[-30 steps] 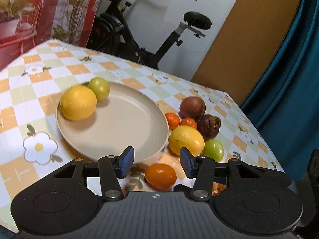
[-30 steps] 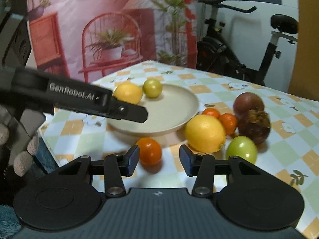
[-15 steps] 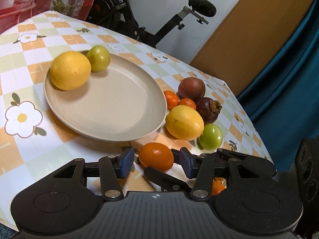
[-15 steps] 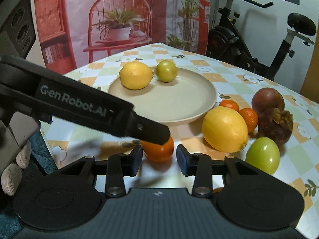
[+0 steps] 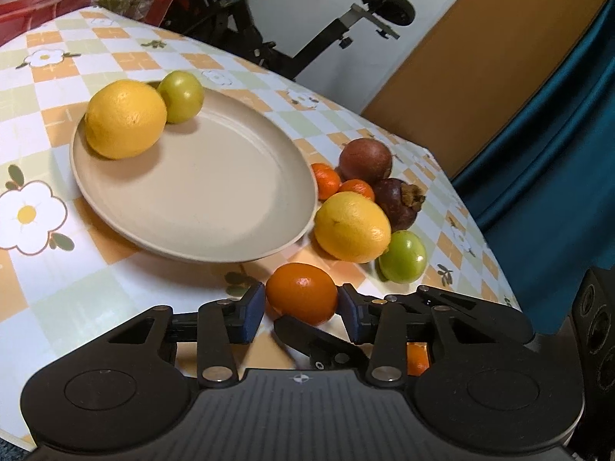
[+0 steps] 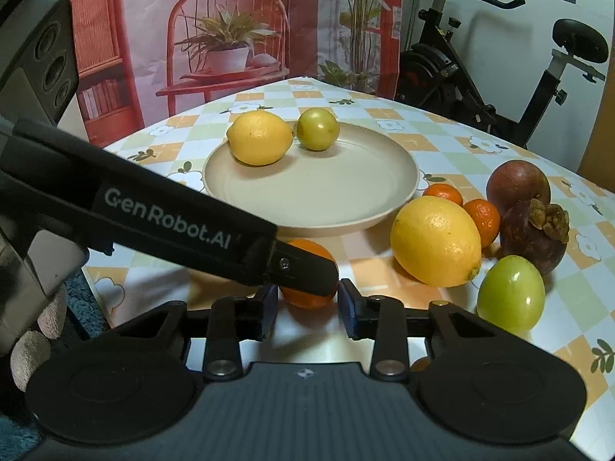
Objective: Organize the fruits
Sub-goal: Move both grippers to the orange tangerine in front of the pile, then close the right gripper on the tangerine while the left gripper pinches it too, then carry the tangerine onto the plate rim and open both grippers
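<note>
An orange tangerine (image 5: 301, 294) lies on the checked tablecloth near the front edge, just outside the beige plate (image 5: 200, 207). My left gripper (image 5: 301, 307) has its jaws closing, both blue pads against the tangerine's sides. My right gripper (image 6: 307, 307) comes in from the other side, jaws also closing, pads at the same tangerine (image 6: 307, 299). One of the left gripper's fingers (image 6: 173, 223) crosses over the fruit and hides its top. In the plate sit a lemon (image 5: 125, 119) and a green fruit (image 5: 180, 90).
Right of the plate lie a second lemon (image 5: 351, 226), a green fruit (image 5: 403, 256), a mangosteen (image 5: 398, 201), a brown-red fruit (image 5: 365, 155) and two small tangerines (image 5: 324, 180). An exercise bike (image 6: 480, 88) stands behind the table. A gloved hand (image 6: 30, 338) is at the left.
Both grippers moved in on the orange tangerine and their jaws narrowed around it. The left gripper's finger now lies across the fruit in the right wrist view.
</note>
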A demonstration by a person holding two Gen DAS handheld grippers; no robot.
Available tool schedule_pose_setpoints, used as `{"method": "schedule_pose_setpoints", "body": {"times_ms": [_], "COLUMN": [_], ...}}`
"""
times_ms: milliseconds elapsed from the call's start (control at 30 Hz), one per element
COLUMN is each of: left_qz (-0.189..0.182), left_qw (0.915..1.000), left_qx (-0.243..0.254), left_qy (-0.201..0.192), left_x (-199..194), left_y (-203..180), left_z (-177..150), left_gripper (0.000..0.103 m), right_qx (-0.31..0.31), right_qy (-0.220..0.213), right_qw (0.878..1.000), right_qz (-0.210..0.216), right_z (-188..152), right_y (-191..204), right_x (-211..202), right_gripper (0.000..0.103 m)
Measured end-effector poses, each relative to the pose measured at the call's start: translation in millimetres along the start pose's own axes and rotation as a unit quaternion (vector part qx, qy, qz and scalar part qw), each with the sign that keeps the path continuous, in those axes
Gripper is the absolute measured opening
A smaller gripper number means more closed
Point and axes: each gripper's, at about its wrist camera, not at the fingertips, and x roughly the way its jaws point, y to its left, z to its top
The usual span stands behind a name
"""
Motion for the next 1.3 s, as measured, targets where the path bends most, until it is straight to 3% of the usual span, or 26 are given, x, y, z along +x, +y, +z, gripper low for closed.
{"method": "schedule_pose_setpoints", "body": {"times_ms": [267,533,900,1300], "left_qz": [-0.002,0.026,0.074,0.103], "left_qw": [0.9989,0.9972,0.9923,0.9898], "left_qx": [0.020,-0.013,-0.063,-0.045], "left_qy": [-0.042,-0.069,-0.077,-0.087], "left_x": [-14.9,-23.1,-21.9,-23.5], "left_y": [-5.9,12.7,50.7,48.8], "left_z": [4.6,17.5,35.6,39.9], "left_gripper": [0.044,0.045,0.044,0.052], "right_qx": [-0.003,-0.047,-0.083,-0.063], "right_qy": [-0.038,-0.043,-0.006,0.010], "right_qw": [0.999,0.998,0.995,0.996], "right_qz": [-0.003,0.015,0.051,0.068], "right_z": [10.7,36.1,67.3,81.0], "right_y": [0.5,12.8,30.0,27.2], "right_x": [-16.7,-2.4,52.5,82.4], "right_gripper": [0.037,0.037,0.037,0.037]}}
